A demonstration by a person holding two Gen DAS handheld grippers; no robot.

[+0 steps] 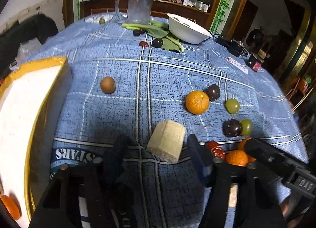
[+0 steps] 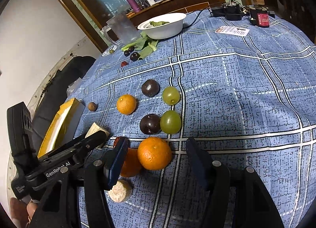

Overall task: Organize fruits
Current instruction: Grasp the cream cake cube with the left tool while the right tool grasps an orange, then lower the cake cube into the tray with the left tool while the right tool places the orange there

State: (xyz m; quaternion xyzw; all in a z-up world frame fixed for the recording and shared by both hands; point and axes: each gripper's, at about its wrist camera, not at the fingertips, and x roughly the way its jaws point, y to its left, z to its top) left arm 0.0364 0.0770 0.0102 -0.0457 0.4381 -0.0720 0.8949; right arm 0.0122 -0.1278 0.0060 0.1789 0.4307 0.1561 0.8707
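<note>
Low over the tablecloth [image 2: 237, 89], both grippers level, jaws wide: left [image 1: 156, 149] around block [image 1: 166, 144], right [image 2: 156, 154] around orange [image 2: 154, 153].

A home dining room: cloth-covered table [image 1: 118, 109], wooden cabinet [image 1: 94, 6] (cluttered with bottles), glass pitcher [image 1: 138, 6].

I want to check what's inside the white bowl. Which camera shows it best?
The right wrist view: it looks down into the white bowl, showing green leaves inside. The left wrist view shows the bowl mostly side-on, with only a sliver of its inside.
</note>
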